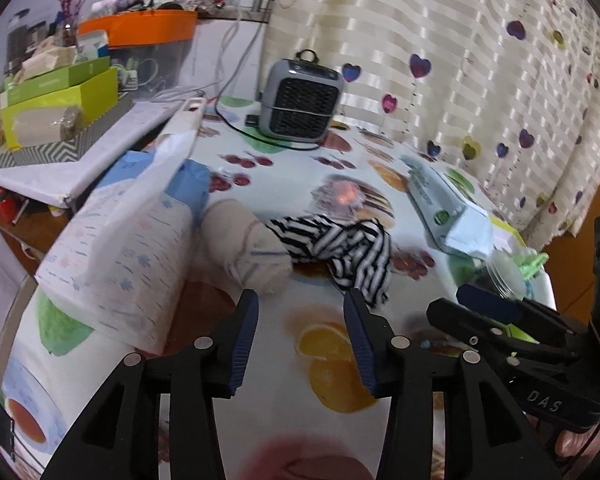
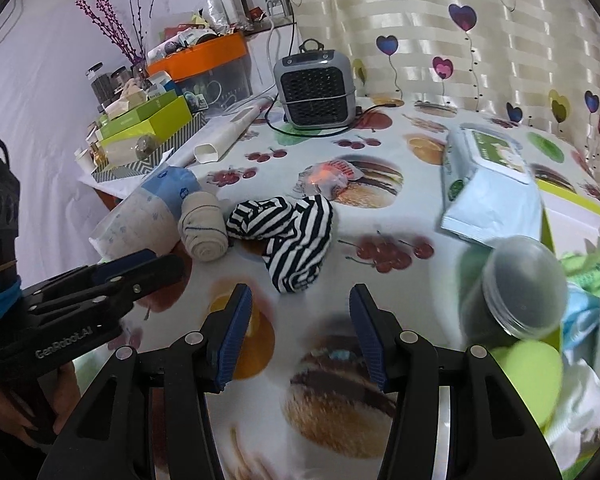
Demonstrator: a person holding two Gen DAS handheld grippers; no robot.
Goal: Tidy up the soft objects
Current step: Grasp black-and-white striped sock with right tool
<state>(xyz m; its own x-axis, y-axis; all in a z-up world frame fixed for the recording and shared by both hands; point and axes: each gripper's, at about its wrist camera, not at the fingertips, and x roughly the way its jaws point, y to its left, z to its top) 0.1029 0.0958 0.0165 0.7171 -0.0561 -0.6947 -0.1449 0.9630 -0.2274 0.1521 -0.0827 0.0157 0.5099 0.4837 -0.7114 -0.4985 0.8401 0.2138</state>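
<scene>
A crumpled black-and-white striped cloth (image 1: 346, 250) (image 2: 290, 236) lies mid-table on the fruit-print tablecloth (image 1: 284, 360). Left of it sits a rolled beige sock bundle (image 1: 248, 248) (image 2: 202, 228), leaning against a soft white and blue pack (image 1: 132, 240) (image 2: 148, 208). My left gripper (image 1: 302, 300) is open just short of the sock and the cloth, with nothing between its fingers. My right gripper (image 2: 298, 296) is open a little in front of the striped cloth, empty too. Each gripper shows at the edge of the other's view.
A grey fan heater (image 1: 302, 102) (image 2: 316, 88) stands at the back with its cable. A light blue wipes pack (image 2: 492, 184), a dark jar (image 2: 516, 292) and a green-edged box (image 2: 580, 216) crowd the right. Cluttered boxes (image 1: 60, 112) fill the left shelf.
</scene>
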